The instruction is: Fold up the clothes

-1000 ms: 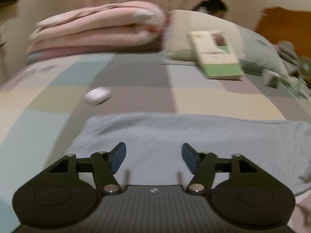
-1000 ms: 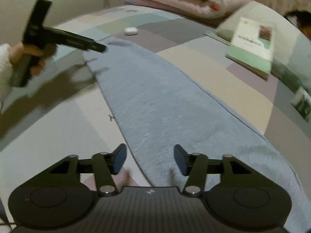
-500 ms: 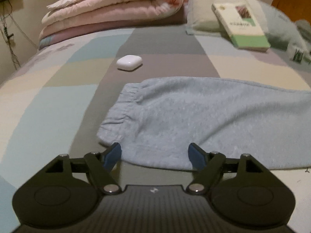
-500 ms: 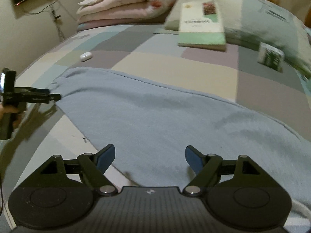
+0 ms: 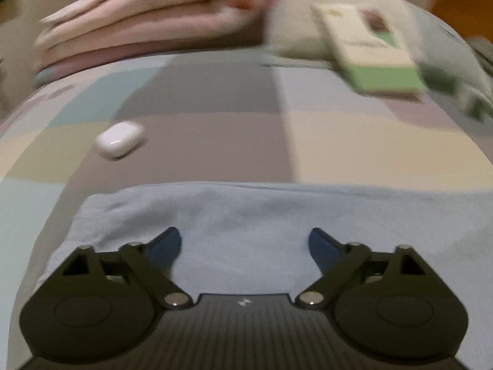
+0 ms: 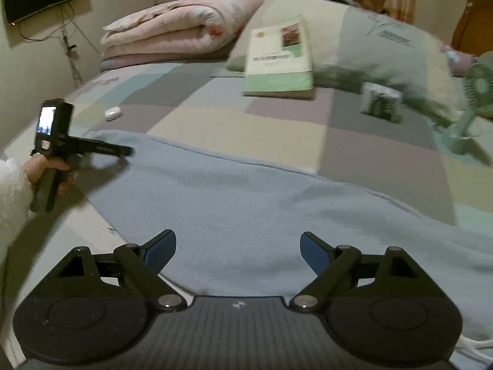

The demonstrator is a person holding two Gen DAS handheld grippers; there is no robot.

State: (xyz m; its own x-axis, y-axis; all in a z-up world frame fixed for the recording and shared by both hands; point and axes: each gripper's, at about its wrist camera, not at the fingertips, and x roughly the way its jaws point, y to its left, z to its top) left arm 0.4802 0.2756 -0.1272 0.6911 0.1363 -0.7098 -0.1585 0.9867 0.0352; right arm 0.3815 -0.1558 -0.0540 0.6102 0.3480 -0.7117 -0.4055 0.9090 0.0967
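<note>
Light blue trousers (image 6: 252, 203) lie flat across the patchwork bedspread (image 6: 234, 129). In the left wrist view their cuffed leg end (image 5: 101, 206) sits just ahead of my left gripper (image 5: 245, 246), whose jaws are opening wide above the cloth with nothing pinched between them. My right gripper (image 6: 238, 248) hovers over the wider part of the trousers, its jaws also opening, nothing gripped. In the right wrist view the left gripper (image 6: 123, 151), held in a hand (image 6: 46, 169) with a white fluffy sleeve, points at the leg end from the left.
A white earbud case (image 5: 120, 143) lies beyond the leg end. At the head of the bed are a folded pink quilt (image 6: 172, 37), a pillow with a green book (image 6: 279, 58), a small box (image 6: 380, 100) and a green fan (image 6: 471, 104). A person sits behind the pillow.
Both grippers' jaws have spread wider. The left gripper has come forward and lower over the leg end. The right gripper's view has levelled and shifted along the trousers.
</note>
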